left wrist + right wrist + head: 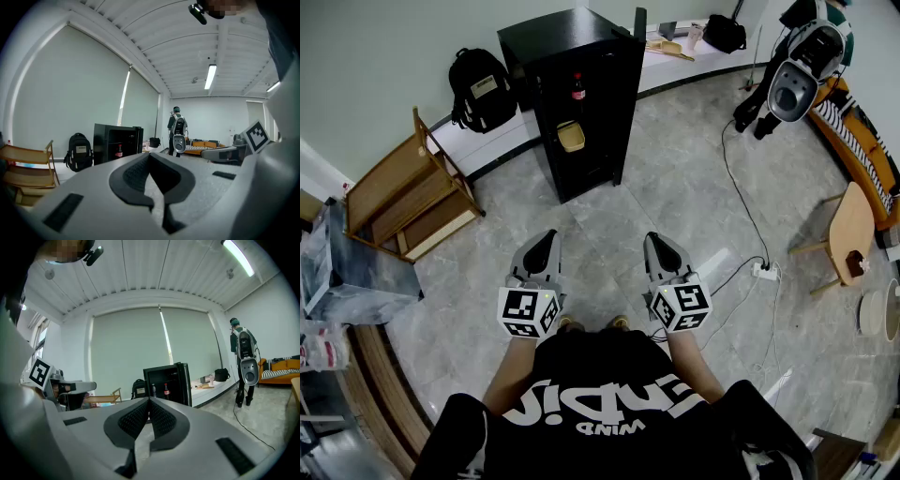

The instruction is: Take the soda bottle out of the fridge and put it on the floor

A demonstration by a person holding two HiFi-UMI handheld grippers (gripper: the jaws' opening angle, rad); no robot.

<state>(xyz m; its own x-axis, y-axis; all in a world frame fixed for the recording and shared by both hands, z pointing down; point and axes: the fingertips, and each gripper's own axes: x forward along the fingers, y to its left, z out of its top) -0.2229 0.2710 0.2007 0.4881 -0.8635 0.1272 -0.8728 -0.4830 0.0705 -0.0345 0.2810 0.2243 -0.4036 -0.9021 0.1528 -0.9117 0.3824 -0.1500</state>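
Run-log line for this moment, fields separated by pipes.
stage: standing away from fridge | left gripper: shut, empty | right gripper: shut, empty | soda bottle: upright inside open fridge

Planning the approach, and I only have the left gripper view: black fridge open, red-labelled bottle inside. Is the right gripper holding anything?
Observer: No. The right gripper has its jaws together with nothing between them.
Operator: What's on the lower shelf? It's blocked in my view.
Observer: The head view shows a yellowish tub there, directly below the dark soda bottle with the red label.
Operator: Anything on the floor?
Observer: A white power strip lies on the grey tiled floor. It is to the right of the right gripper, off the straight line to the tall black fridge.
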